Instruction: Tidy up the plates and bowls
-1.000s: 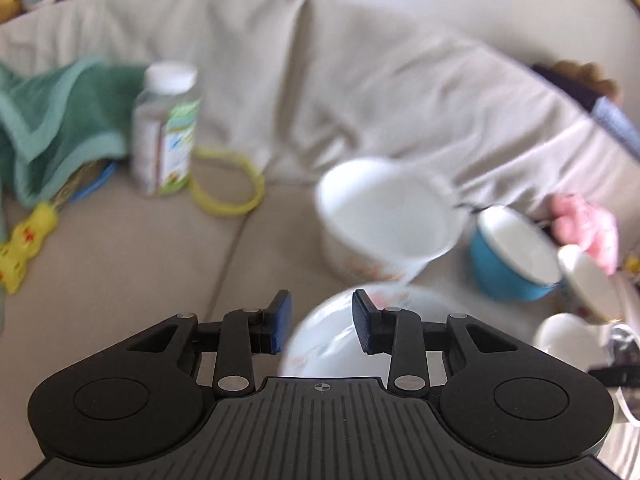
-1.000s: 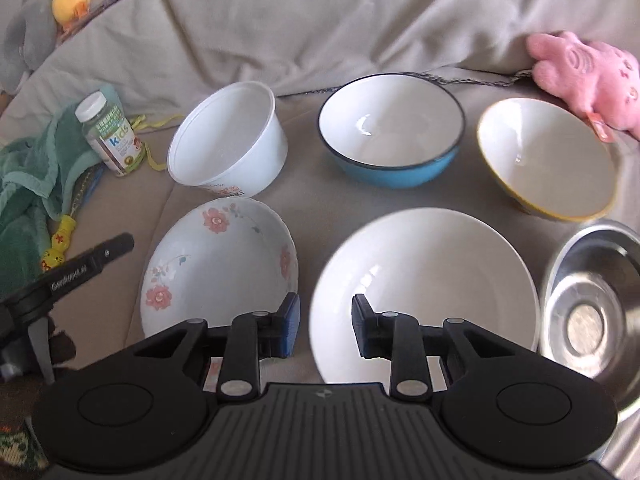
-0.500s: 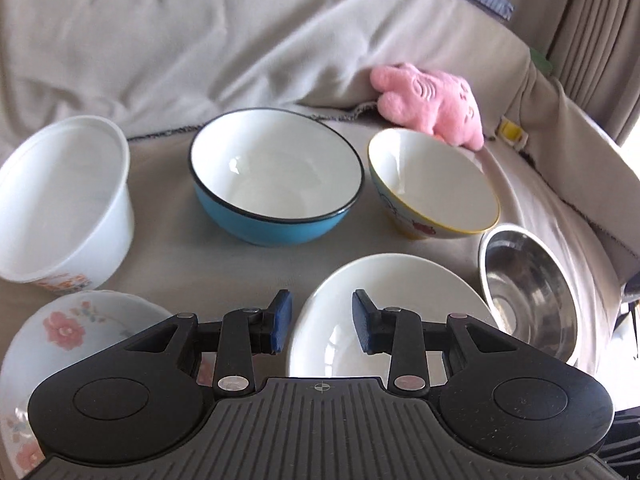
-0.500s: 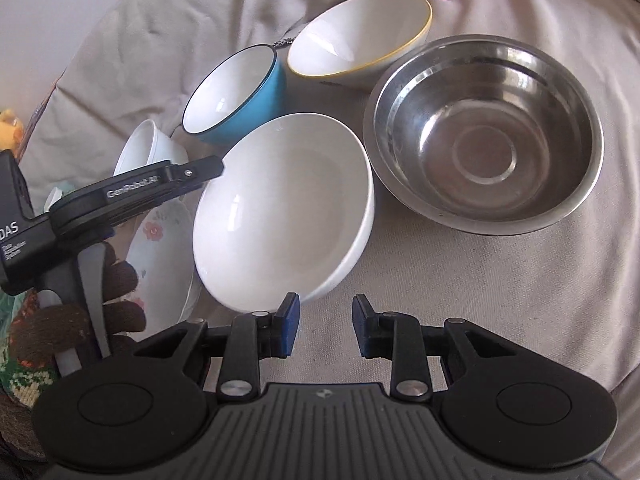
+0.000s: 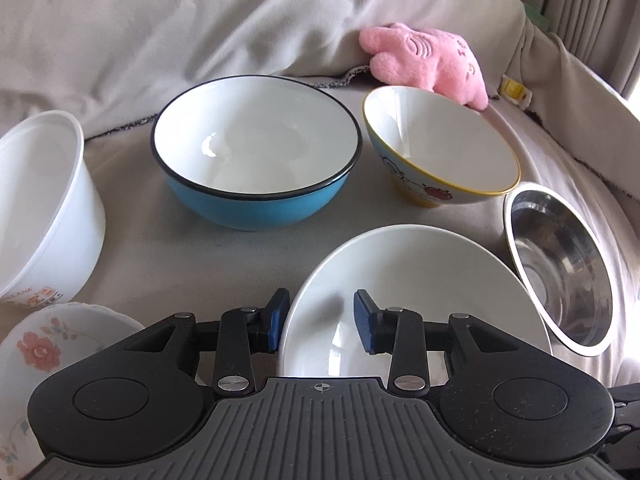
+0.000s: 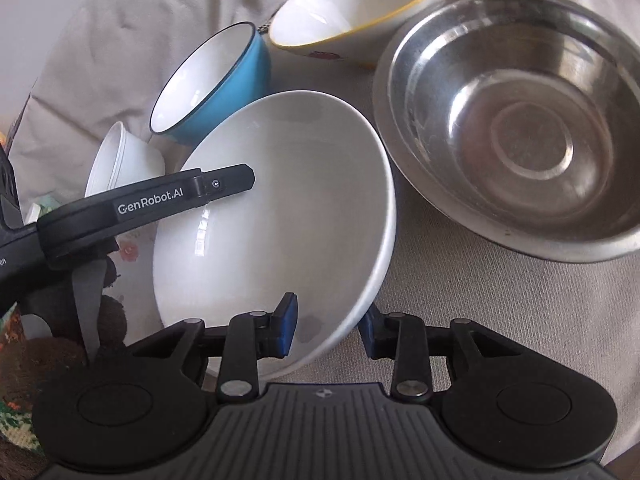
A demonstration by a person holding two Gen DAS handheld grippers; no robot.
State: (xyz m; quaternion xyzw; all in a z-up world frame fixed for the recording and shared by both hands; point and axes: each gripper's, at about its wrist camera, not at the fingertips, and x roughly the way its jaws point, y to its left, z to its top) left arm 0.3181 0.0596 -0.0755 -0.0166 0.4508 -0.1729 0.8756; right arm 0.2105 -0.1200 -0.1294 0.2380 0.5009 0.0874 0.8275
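Note:
A plain white bowl lies on the beige couch cover. My left gripper is open, its jaws astride the bowl's near left rim. My right gripper is open, its jaws astride the bowl's near right rim, one pad inside and one outside. Around it stand a blue enamel bowl, a yellow-rimmed cartoon bowl, a steel bowl, a white plastic tub and a floral plate.
A pink plush toy lies behind the yellow-rimmed bowl against the couch back. The left gripper's body reaches over the white bowl in the right wrist view.
Both grippers have moved in on the white bowl. The left one swung right from the floral plate; the right one closed in until its jaws straddle the rim.

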